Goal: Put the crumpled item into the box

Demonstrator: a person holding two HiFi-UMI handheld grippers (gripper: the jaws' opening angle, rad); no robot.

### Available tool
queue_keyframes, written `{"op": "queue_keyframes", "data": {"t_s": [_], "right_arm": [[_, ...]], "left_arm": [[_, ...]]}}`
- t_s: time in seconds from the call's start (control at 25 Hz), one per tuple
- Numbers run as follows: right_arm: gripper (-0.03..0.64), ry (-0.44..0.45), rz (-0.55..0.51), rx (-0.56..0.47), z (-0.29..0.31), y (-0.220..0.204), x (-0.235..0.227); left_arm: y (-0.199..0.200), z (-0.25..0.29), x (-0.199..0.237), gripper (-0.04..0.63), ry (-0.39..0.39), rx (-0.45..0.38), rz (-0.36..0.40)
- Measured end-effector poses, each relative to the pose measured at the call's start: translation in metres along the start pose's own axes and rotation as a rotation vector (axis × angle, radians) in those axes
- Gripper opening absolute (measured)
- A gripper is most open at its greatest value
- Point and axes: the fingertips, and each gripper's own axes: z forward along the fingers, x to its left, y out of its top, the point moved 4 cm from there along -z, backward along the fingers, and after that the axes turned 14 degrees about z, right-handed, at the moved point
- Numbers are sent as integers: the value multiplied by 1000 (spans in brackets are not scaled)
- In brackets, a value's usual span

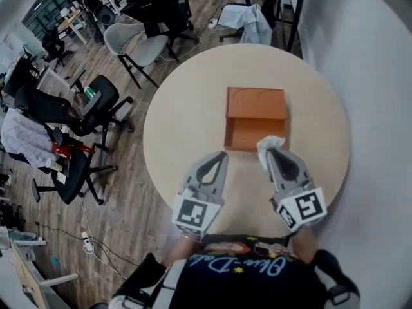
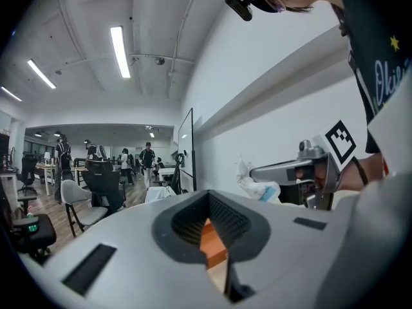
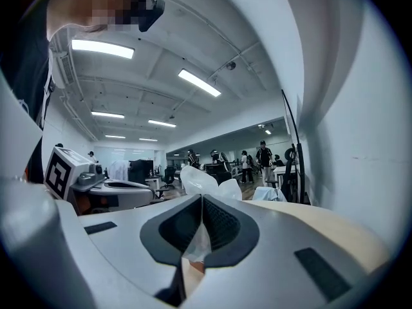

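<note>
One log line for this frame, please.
right gripper: shut on crumpled item | left gripper: shut, empty | box: open

Open-plan office: black swivel chairs (image 1: 102,100), rows of desks (image 1: 69,22), ceiling strip lights (image 2: 120,50)

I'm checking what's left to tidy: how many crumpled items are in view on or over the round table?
1: a white crumpled item pinched in the right gripper, at the orange box's near right corner, above the table. None shows inside the box.
</note>
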Motion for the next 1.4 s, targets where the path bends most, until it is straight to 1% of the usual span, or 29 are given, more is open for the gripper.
{"op": "queue_keyframes", "data": {"t_s": [0.16, 0.32, 0.44, 0.76, 1.04, 1.2, 1.4], "right_arm": [[3, -34, -33, 27, 19, -5, -12], [3, -47, -15, 71, 38, -15, -19], [3, -55, -46, 96, 51, -24, -30], [3, -45, -84, 160, 90, -36, -51], [3, -66, -66, 266, 114, -62, -56], [3, -59, -70, 272, 132, -65, -58], [3, -63, -119, 348, 144, -88, -71]], "left_arm": [[-12, 12, 13, -8, -5, 7, -18], [-26, 22, 22, -8, -6, 12, -17], [-36, 29, 27, -8, -2, 26, -26], [-55, 49, 45, -8, 30, 50, -38], [-74, 59, 53, -8, 37, 64, -43], [-81, 63, 56, -8, 41, 67, -54], [-91, 66, 59, -8, 42, 73, -53]]}}
